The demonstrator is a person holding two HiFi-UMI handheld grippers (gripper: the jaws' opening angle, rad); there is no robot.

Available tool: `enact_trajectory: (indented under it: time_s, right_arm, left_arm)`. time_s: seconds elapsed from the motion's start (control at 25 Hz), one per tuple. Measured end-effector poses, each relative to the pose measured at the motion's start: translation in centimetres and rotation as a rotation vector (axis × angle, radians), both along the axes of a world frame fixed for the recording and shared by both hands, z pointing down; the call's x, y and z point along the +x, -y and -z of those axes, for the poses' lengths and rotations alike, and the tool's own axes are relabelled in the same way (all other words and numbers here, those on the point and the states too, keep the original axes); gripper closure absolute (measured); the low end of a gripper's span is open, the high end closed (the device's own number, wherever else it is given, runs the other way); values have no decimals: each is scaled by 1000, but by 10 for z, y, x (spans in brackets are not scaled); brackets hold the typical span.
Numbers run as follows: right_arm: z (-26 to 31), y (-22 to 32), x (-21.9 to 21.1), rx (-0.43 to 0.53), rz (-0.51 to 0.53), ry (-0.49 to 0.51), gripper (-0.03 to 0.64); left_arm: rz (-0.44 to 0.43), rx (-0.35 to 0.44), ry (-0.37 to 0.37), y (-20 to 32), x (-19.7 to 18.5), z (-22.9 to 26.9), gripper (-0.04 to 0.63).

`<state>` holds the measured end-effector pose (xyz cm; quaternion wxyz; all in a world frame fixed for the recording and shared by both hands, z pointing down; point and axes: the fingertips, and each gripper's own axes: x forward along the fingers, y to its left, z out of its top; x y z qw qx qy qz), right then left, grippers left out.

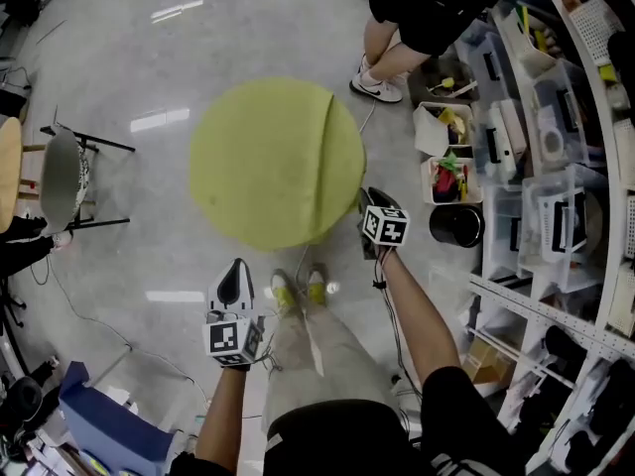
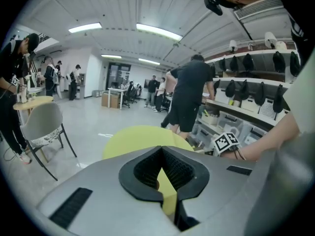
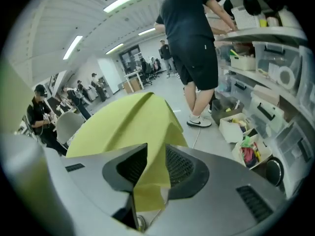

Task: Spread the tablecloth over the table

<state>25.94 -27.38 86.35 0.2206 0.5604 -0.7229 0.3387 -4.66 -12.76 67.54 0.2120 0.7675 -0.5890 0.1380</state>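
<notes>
so, the left jaws pinch the tablecloth (image 1: 278,162), which lies loose between the parted right jaws.

There is one cloth (image 1: 278,162), one left gripper (image 1: 236,269), one right gripper (image 1: 368,197), one chair (image 1: 60,177), one black pot (image 1: 456,225) and two white boxes (image 1: 442,129) (image 1: 452,179).

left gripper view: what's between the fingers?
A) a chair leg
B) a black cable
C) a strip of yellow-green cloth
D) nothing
C: the left gripper has its fingers shut on a strip of the yellow-green tablecloth, which shows in the slot between the black pads.
</notes>
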Motion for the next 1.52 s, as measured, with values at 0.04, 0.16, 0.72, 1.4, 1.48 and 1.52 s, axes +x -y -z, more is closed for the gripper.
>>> enact_trajectory:
  time_s: [0.04,0.16,0.72,1.4,1.48,1.52]
  right_arm:
    - [-6,2,-1,-7,-13,21,490]
    - [-20,4,-6,-29,-25,37,491]
    - [-25,-11,-2,-80,-28,-24,614]
    - [93,-100,12,7,-118,-43,615]
    - [137,-138,-3,63,-71,-31,615]
    - [159,-159,-13,90,-56,-21,615]
  left_arm:
    - [-1,-6,-6,-2,3,-4,577]
    - [-6,-29,-11,-12,7,-13,577]
    - [12,-63,4,-46,-5,-12,577]
    - [19,57,12,-92,-49,89,577]
    - [5,89,2,-103,-60,112,577]
    - [-3,101,-3,-110,-65,121,577]
